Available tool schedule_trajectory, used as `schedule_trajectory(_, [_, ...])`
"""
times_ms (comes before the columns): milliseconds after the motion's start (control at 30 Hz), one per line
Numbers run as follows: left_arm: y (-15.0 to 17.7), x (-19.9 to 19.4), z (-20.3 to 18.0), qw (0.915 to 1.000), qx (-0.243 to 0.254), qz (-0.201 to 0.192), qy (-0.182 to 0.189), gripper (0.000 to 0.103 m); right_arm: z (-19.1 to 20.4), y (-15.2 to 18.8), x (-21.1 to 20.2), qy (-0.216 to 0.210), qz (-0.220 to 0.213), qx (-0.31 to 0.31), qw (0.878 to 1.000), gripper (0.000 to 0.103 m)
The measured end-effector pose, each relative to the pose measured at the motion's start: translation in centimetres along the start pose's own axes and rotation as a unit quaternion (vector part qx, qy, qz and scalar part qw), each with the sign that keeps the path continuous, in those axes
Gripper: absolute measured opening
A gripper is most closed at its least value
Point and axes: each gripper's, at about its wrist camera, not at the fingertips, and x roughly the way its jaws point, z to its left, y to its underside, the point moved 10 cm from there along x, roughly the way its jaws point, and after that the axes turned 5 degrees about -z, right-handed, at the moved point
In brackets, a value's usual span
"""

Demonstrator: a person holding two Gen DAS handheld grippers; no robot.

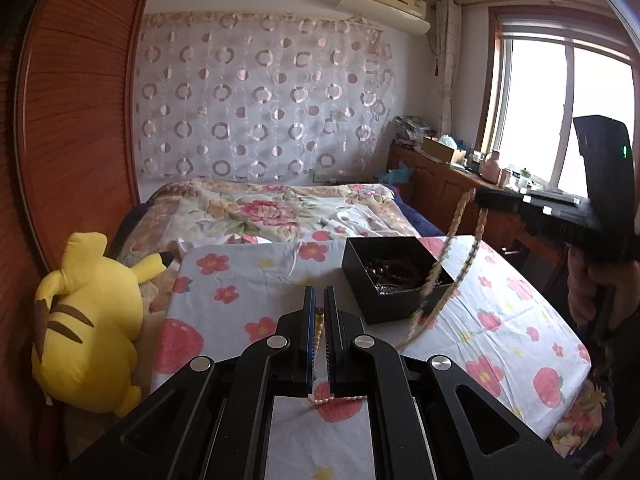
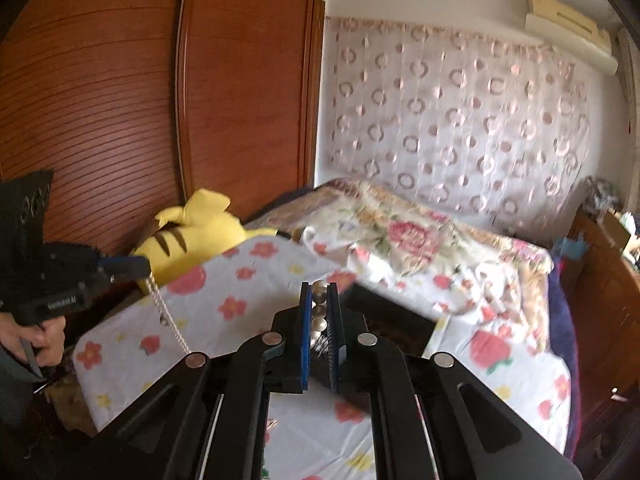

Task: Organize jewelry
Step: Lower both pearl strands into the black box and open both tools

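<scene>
**Gently now: a pearl string slung between my two claws**

Both claws are pinching the same pearl necklace (image 1: 442,280). My left claw (image 1: 319,304) is pressed together on a run of small beads, which show in the narrow gap between the blue pads and trail out below onto the flowered cloth (image 1: 240,280). My right claw (image 2: 319,300) is likewise closed on a few larger pearls, stacked between its pads. From the left view, the right claw (image 1: 480,200) hangs up and to the right, and two strands drop from it in a loop, crossing in front of the black box (image 1: 384,304). That box sits open on the cloth with dark jewelry already inside.

I judge the necklace light, limp and slippery: round beads roll under flat pads, and the thread between them could snap if my claws pull apart. It is blurred, so it is probably swinging. Best to grip across the beads, not on the bare thread, keep slack in the loop, and lower it into the box so it coils instead of tangling with what lies there.

A yellow plush toy (image 1: 88,320) lies at the cloth's left edge, well apart.
</scene>
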Motion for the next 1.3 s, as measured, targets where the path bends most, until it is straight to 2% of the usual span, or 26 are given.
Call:
schedule_trajectory(233, [-2.1,0.3,-1.0,0.9999,0.008,-0.009,0.009,0.003,-1.6,-3.0,-1.2,0.021,-0.017,-0.017,0.999,0.008])
schedule_trajectory(467, [-7.4,0.0,-3.4,0.9983,0.035,-0.041,0.019,0.003,-3.3,-5.0,-1.5,0.038,-0.026,-0.019,0.999,0.008])
schedule_trajectory(833, [-14.6,2.0,-5.9,0.9964,0.057,-0.06,0.018,0.003,-4.9,-7.5,0.2,0.053,-0.024,-0.023,0.998,0.008])
schedule_trajectory(1100, [-17.5,5.0,-7.2,0.9962,0.064,-0.058,0.009,0.003,-6.7,-6.2,2.0,0.067,-0.004,-0.017,0.998,0.008])
schedule_trajectory(1300, [-16.8,8.5,-8.1,0.9977,0.052,-0.034,0.026,0.003,-7.5,-2.9,4.0,0.061,0.026,-0.004,0.998,0.008])
